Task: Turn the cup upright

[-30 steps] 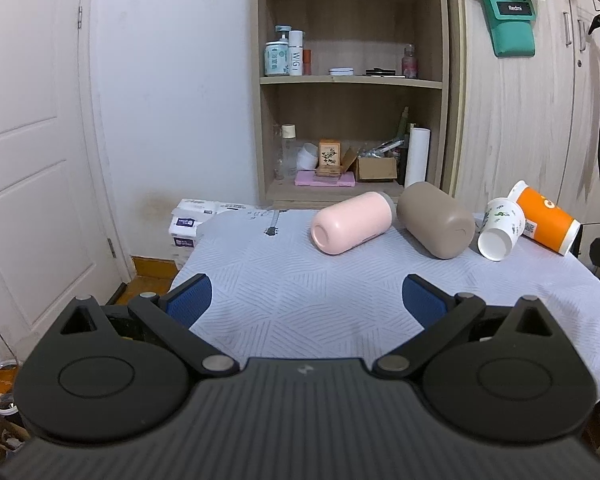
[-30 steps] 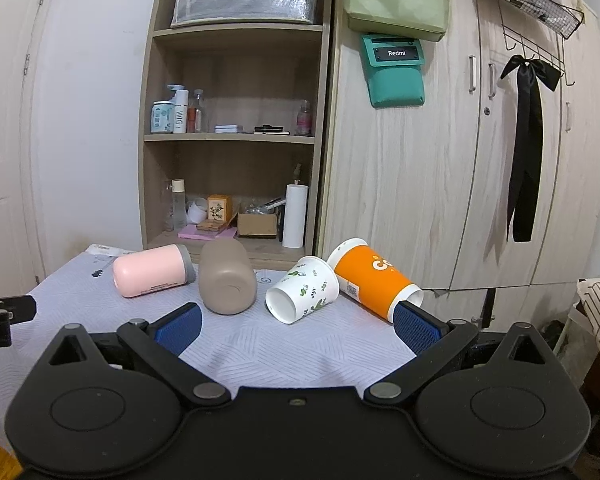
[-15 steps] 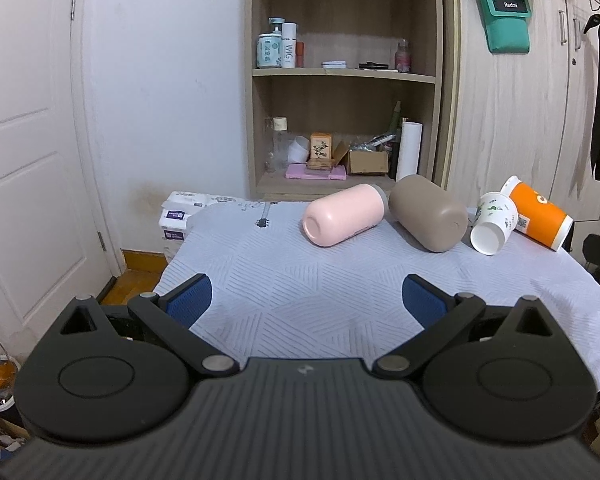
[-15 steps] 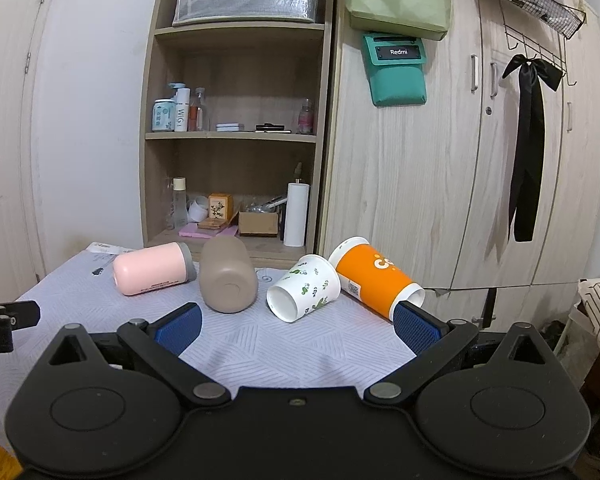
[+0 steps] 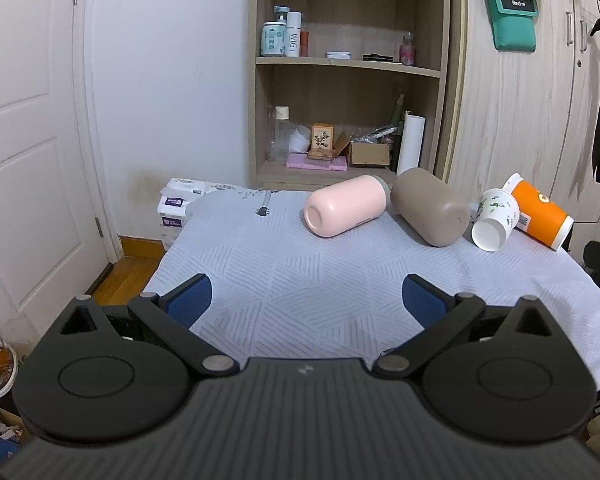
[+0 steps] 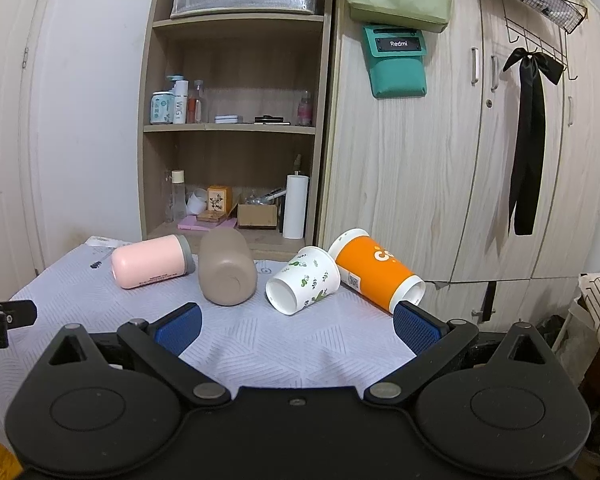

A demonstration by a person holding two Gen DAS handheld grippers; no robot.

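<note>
Several cups lie on their sides in a row at the far side of the cloth-covered table [image 5: 300, 288]: a pink cup [image 5: 346, 211], a brown cup [image 5: 430, 212], a white leaf-print paper cup [image 5: 494, 224] and an orange paper cup [image 5: 540, 216]. They also show in the right wrist view: pink cup [image 6: 150, 266], brown cup [image 6: 226, 274], white cup [image 6: 304, 284], orange cup [image 6: 374, 270]. My left gripper [image 5: 306, 300] is open and empty, well short of the cups. My right gripper [image 6: 298, 326] is open and empty, just before the white cup.
A wooden shelf unit [image 5: 348, 80] with bottles and boxes stands behind the table, and wardrobe doors [image 6: 480, 160] stand to its right. Tissue packs [image 5: 176, 208] sit beyond the table's left corner. A white door [image 5: 28, 140] is at the left.
The left gripper has tilted and drifted slightly, so the cups sit a little lower and nearer in its view. The right gripper has barely moved. The cups have not moved.
</note>
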